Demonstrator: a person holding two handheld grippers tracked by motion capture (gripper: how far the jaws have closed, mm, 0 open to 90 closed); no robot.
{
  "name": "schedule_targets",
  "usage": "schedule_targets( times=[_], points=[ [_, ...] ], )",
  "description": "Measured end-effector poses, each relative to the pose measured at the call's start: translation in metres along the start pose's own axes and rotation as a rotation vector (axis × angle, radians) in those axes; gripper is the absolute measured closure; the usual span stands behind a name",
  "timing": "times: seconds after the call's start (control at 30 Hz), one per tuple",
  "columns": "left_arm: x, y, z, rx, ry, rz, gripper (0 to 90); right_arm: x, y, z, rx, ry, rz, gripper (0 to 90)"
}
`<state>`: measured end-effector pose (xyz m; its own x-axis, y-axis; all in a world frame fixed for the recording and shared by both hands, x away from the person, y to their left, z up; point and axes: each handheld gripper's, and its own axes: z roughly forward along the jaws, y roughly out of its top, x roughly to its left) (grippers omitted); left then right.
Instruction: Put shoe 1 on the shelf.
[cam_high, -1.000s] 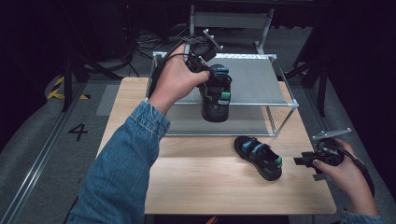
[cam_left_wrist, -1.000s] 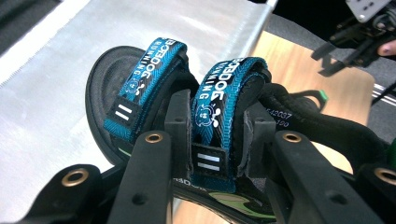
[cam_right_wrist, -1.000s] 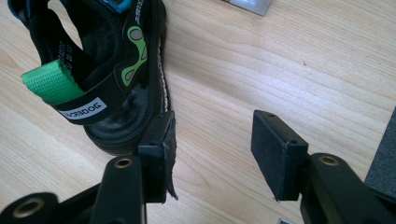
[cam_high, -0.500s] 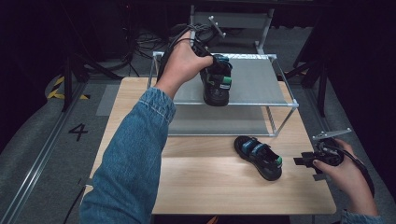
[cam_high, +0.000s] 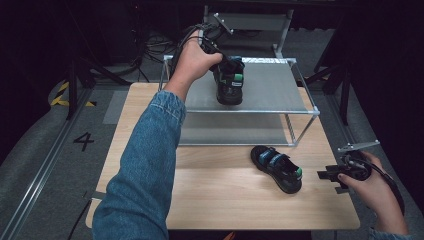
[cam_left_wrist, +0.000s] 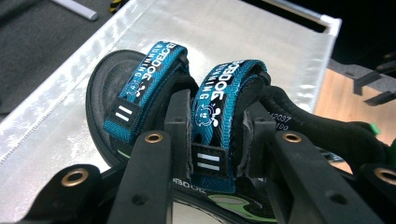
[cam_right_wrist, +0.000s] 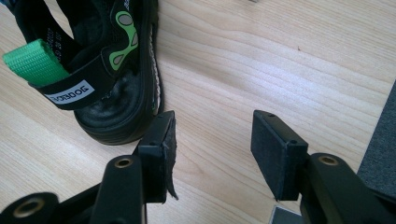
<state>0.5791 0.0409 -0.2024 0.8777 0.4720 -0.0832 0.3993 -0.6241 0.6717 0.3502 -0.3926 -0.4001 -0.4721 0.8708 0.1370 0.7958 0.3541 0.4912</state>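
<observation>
we take the metal rack (cam_high: 300, 100) at the far side of the table (cam_high: 220, 200) as our landmark. our left gripper (cam_high: 220, 52) is over the rack's top shelf, and it pinches a black sandal (cam_high: 229, 82) by its blue strap (cam_left_wrist: 212, 126): in the left gripper view the two black pads press on either side of that strap, with a second blue strap just beyond it. in the high view the sandal's sole appears to meet the silvery top shelf, toward the shelf's left half, with the toe end pointing toward the rack's near rail; we cannot tell whether it rests there fully or is partly lifted. the second sandal (cam_high: 277, 167) lies on the table in front of the rack, near the rack's right front leg, sole down. our right gripper (cam_high: 330, 175) sits to the right of that sandal, further from the rack and near the table's right edge. its pads are spread apart with only bare wood between them; in the right gripper view the sandal's heel, with its green pull loop (cam_right_wrist: 35, 63), lies just beside one pad (cam_right_wrist: 159, 154), very close, though we cannot tell whether they touch.
</observation>
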Motion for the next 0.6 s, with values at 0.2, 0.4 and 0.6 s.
schedule_targets(
  times=[0.2, 0.4, 0.6],
  points=[
    [0.007, -0.002, 0.01, 0.027, 0.008, -0.008, 70.1, 0.001, 0.0, 0.001, 0.006, 0.003, 0.009, 51.3],
    [0.015, -0.003, 0.02, 0.031, -0.005, -0.021, 70.1, 0.001, 0.0, 0.003, 0.015, 0.002, 0.003, 51.2],
    [0.02, -0.005, 0.026, 0.038, -0.006, -0.017, 70.0, 0.001, 0.0, 0.006, 0.022, 0.004, 0.006, 51.1]
  ],
)
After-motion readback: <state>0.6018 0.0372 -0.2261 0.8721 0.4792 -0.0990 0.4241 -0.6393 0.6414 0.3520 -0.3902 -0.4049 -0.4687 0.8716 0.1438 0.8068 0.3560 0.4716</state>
